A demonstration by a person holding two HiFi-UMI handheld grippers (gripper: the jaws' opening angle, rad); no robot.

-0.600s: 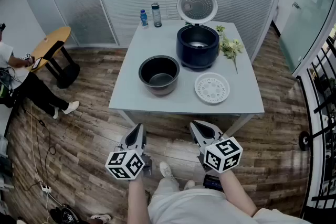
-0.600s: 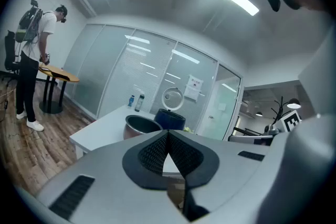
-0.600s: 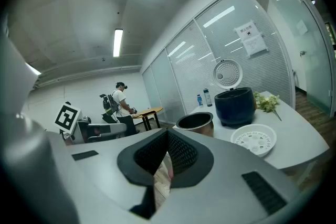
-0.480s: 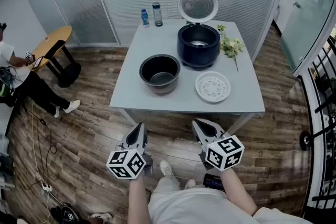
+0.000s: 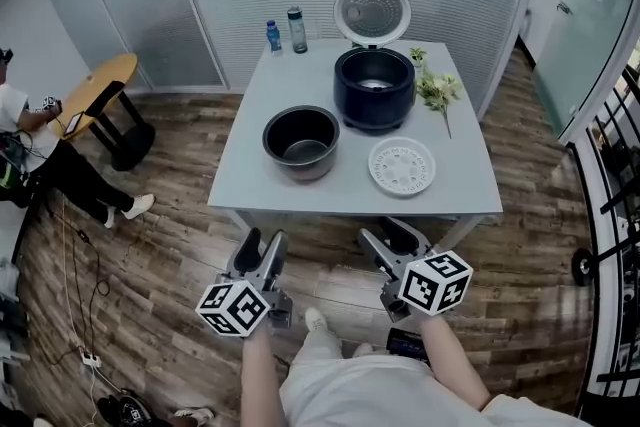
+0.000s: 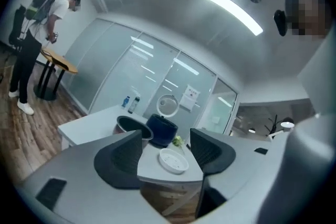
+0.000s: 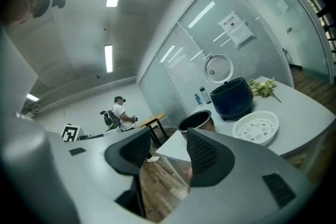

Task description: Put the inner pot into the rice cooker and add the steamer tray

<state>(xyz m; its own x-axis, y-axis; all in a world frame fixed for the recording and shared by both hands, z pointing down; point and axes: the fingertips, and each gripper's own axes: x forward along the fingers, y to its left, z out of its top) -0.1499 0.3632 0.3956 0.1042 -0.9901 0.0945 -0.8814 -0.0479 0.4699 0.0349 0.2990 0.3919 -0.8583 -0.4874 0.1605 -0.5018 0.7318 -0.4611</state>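
Ahead of the left tongs [image 5: 262,250] and right tongs [image 5: 388,237], both wide and empty, the pot [image 5: 302,140] is best gripped by its rim.

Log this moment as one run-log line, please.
phase: not started | left gripper: open, empty | right gripper: open, empty | inner pot: on table, outside rice cooker | steamer tray: on table
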